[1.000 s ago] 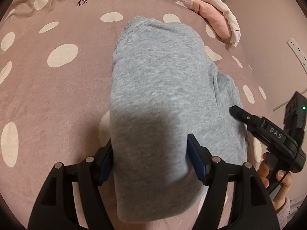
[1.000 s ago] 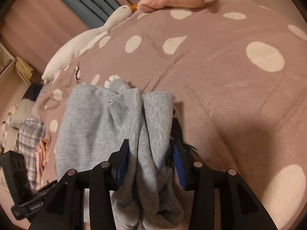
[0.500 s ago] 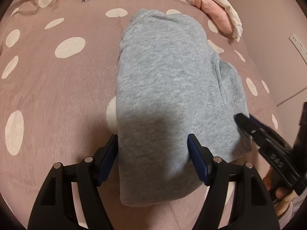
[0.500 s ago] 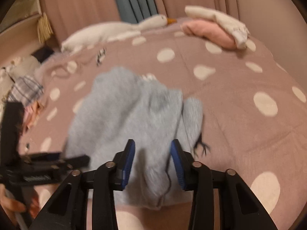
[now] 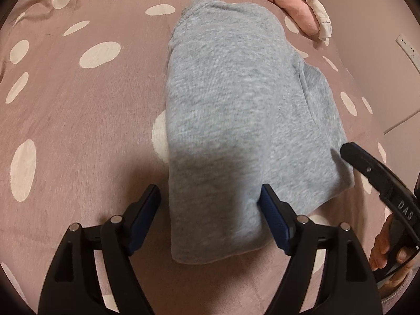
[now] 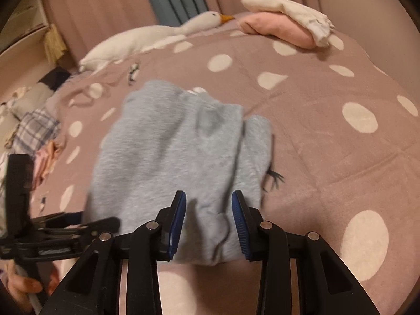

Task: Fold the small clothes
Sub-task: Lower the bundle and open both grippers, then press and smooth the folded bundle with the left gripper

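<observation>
A folded grey garment (image 5: 236,99) lies on the mauve spotted bedspread (image 5: 78,131). My left gripper (image 5: 210,191) straddles its near end with jaws opening. The left pad stands clear of the cloth and the right pad just brushes its edge. In the right wrist view the same garment (image 6: 170,144) is blurred, and my right gripper (image 6: 208,197) has the near corner between its pads, apparently pinched. From the left wrist view the right gripper (image 5: 367,168) reaches over the garment's right corner, held by a hand (image 5: 386,241). The left gripper (image 6: 78,225) shows at the lower left.
Folded pink and cream clothes (image 6: 283,23) sit at the bed's far corner by the wall. A white goose plush (image 6: 157,36) lies along the far edge. A heap of plaid and pink clothes (image 6: 36,128) lies at the left. A wall socket (image 5: 407,47) is on the right.
My left jaws have spread and its left pad has come off the cloth. The garment has settled flat on the bed. The right gripper has rolled level, and its bunched cloth now lies flatter.
</observation>
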Available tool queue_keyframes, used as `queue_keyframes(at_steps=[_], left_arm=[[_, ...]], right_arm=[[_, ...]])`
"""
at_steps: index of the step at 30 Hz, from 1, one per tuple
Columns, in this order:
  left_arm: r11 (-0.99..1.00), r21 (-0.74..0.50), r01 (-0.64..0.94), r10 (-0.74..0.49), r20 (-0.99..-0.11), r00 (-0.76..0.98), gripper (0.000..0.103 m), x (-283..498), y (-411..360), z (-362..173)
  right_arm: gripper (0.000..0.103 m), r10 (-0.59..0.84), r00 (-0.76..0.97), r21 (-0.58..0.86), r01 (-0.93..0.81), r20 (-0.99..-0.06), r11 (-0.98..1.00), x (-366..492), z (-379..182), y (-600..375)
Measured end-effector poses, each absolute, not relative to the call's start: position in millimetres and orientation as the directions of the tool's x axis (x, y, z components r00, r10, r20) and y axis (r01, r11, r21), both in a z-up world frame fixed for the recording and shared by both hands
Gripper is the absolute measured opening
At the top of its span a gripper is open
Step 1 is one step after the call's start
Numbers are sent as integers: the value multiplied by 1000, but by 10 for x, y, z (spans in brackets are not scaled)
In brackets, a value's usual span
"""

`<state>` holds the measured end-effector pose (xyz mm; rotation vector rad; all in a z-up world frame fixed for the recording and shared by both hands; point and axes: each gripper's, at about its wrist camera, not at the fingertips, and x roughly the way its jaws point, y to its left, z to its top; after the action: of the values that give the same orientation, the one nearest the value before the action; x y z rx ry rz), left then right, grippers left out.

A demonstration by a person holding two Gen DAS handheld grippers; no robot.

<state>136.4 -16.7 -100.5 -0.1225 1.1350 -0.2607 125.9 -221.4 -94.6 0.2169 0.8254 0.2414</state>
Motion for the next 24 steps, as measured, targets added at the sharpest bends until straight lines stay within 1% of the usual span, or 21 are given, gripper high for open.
queue_keyframes(at_steps=[5,6,8,10,13,15,16,17,18,19,21,24], left_arm=[[959,-237,153,-280,-868,410,77,1311,-147,-926],[959,-235,156,-280,-860,427,75,1284,-136,-881],[965,-208,162,-262,-827,497,74,1247,-111,-723],[963,-209,167,-267,-793,547,71,1266,-76,-566],[960,-216,177,-279,-771,572,68,1401,-108,-407],[962,-191,195,-270,-770,578,57,1531,-201,-353],[962,-179,205,-267,-771,578,54,1583,-240,-346],[960,-172,220,-270,-775,571,46,1658,-310,-351],[956,-176,234,-280,-781,559,34,1717,-367,-376],[952,-181,245,-290,-787,544,30,1778,-427,-400],[956,-146,255,-266,-796,543,30,1859,-513,-456],[959,-102,266,-231,-824,517,32,1967,-591,-590]], right_arm=[[37,286,611,273,-117,-738,955,1259,-1133,-2202],[37,289,610,276,-117,-738,954,1245,-1139,-2206],[37,292,612,278,-120,-735,953,1226,-1137,-2215],[37,294,611,284,-117,-735,952,1210,-1130,-2223],[37,293,624,290,-109,-724,951,1166,-1098,-2222],[37,293,641,292,-111,-709,950,1127,-1062,-2215],[37,295,648,294,-113,-703,949,1111,-1053,-2211],[37,302,651,302,-117,-696,946,1102,-1043,-2208],[37,311,649,311,-118,-694,943,1106,-1047,-2207],[37,313,646,316,-116,-696,942,1114,-1057,-2208],[37,316,646,323,-113,-695,940,1117,-1073,-2215],[37,322,643,332,-110,-694,937,1124,-1083,-2228]])
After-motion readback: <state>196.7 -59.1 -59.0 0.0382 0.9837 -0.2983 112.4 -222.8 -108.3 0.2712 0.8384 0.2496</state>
